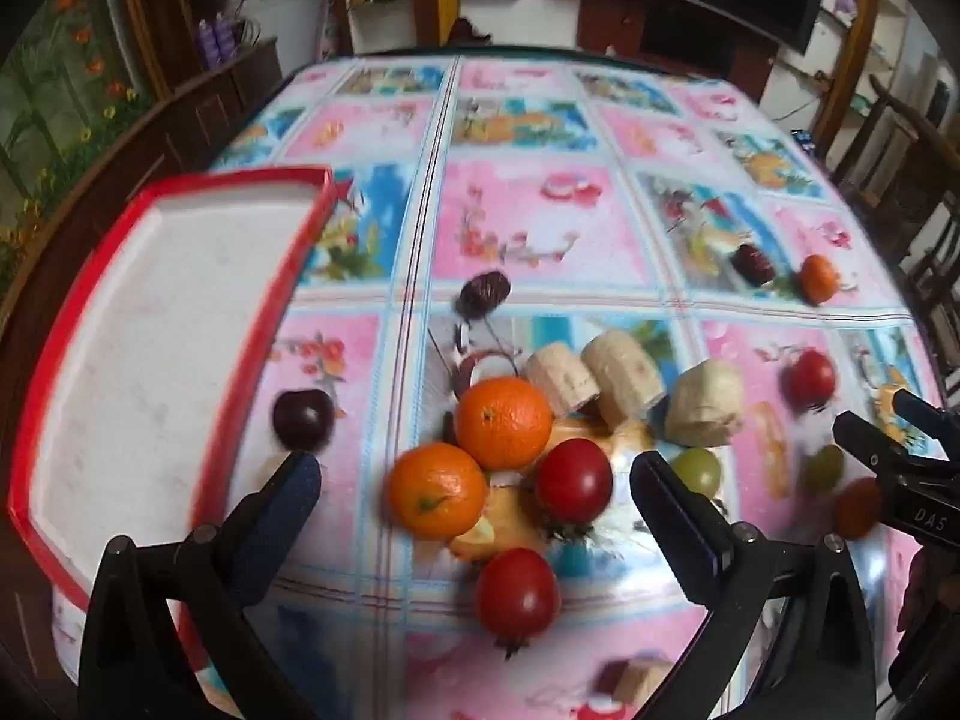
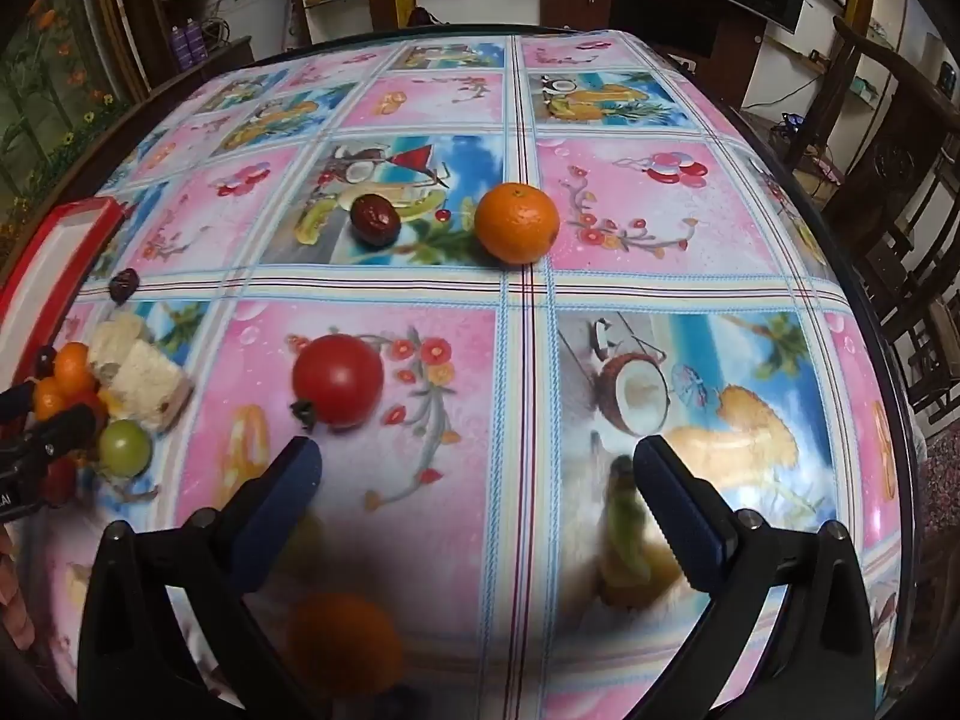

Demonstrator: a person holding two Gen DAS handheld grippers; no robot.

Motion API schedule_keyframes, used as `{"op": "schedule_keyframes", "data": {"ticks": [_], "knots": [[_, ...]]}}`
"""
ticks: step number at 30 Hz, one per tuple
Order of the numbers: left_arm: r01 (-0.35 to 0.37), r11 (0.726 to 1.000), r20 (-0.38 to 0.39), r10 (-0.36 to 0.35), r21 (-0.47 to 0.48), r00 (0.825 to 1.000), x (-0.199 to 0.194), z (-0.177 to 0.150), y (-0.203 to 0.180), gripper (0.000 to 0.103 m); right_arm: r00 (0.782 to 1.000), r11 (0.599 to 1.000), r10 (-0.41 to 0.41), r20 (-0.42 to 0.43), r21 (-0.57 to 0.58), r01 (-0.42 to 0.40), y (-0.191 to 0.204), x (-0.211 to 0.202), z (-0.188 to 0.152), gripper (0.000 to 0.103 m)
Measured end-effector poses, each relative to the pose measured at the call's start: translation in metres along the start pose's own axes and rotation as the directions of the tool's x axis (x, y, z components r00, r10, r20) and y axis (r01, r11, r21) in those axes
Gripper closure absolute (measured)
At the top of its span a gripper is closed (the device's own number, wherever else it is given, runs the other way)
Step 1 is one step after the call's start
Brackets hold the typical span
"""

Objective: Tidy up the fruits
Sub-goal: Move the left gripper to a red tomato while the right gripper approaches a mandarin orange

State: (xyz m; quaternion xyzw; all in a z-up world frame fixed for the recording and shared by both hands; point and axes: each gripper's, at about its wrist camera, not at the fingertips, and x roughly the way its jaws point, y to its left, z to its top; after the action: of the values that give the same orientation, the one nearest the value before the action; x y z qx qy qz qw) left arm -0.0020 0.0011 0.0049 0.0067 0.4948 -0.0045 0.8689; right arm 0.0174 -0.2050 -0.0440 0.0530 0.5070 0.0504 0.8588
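In the left wrist view my left gripper (image 1: 474, 480) is open and empty above a cluster of fruit: two oranges (image 1: 503, 422), red tomatoes (image 1: 573, 480), peeled banana pieces (image 1: 621, 378), a green grape (image 1: 697, 471) and a dark plum (image 1: 303, 418). The red-rimmed white tray (image 1: 150, 324) lies at the left, empty. My right gripper (image 2: 474, 480) is open and empty over the cloth, just behind a red tomato (image 2: 338, 380). An orange (image 2: 516, 222) and a dark red date (image 2: 375, 219) lie farther off. A blurred orange (image 2: 345, 642) sits below its fingers.
The table carries a pink and blue fruit-print cloth (image 2: 630, 210). Another date (image 1: 484, 293) lies mid-table. Dark wooden chairs (image 2: 900, 228) stand at the right edge, a cabinet (image 1: 198, 102) at the far left. The right gripper shows in the left view (image 1: 900, 468).
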Motion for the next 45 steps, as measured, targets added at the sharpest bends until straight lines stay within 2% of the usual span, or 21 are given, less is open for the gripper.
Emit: {"op": "schedule_keyframes", "data": {"ticks": [8, 15, 26, 32, 36, 41, 45], "knots": [[0.024, 0.999, 0.003, -0.024, 0.042, 1.0, -0.023, -0.008, 0.011, 0.001, 0.999, 0.999, 0.026, 0.033, 0.029, -0.027, -0.001, -0.039, -0.012, 0.0], [0.062, 0.997, 0.007, -0.063, 0.053, 0.998, -0.026, -0.013, 0.006, 0.001, 1.0, 0.999, 0.007, 0.025, 0.042, -0.008, 0.002, -0.047, -0.017, 0.0], [0.078, 0.995, -0.028, -0.077, 0.055, 0.997, -0.027, -0.015, 0.008, 0.001, 0.999, 0.998, -0.006, 0.037, 0.057, 0.004, 0.003, -0.058, -0.019, 0.0], [0.142, 0.99, -0.051, -0.141, 0.019, 0.989, -0.025, -0.02, 0.03, 0.001, 0.999, 0.999, -0.007, 0.045, 0.049, 0.005, 0.004, -0.064, -0.021, 0.0], [0.171, 0.985, -0.063, -0.168, 0.033, 0.984, -0.027, -0.028, 0.038, 0.001, 0.999, 0.998, 0.002, 0.037, 0.055, -0.004, 0.005, -0.063, -0.021, 0.0], [0.186, 0.979, -0.1, -0.178, 0.078, 0.979, -0.026, -0.034, 0.027, 0.005, 1.0, 0.999, 0.018, 0.023, 0.051, -0.019, 0.007, -0.062, -0.023, 0.0], [0.2, 0.977, -0.134, -0.19, 0.073, 0.973, -0.022, -0.03, 0.019, 0.008, 0.999, 0.999, 0.039, 0.009, 0.026, -0.04, 0.011, -0.062, -0.026, 0.0]]}}
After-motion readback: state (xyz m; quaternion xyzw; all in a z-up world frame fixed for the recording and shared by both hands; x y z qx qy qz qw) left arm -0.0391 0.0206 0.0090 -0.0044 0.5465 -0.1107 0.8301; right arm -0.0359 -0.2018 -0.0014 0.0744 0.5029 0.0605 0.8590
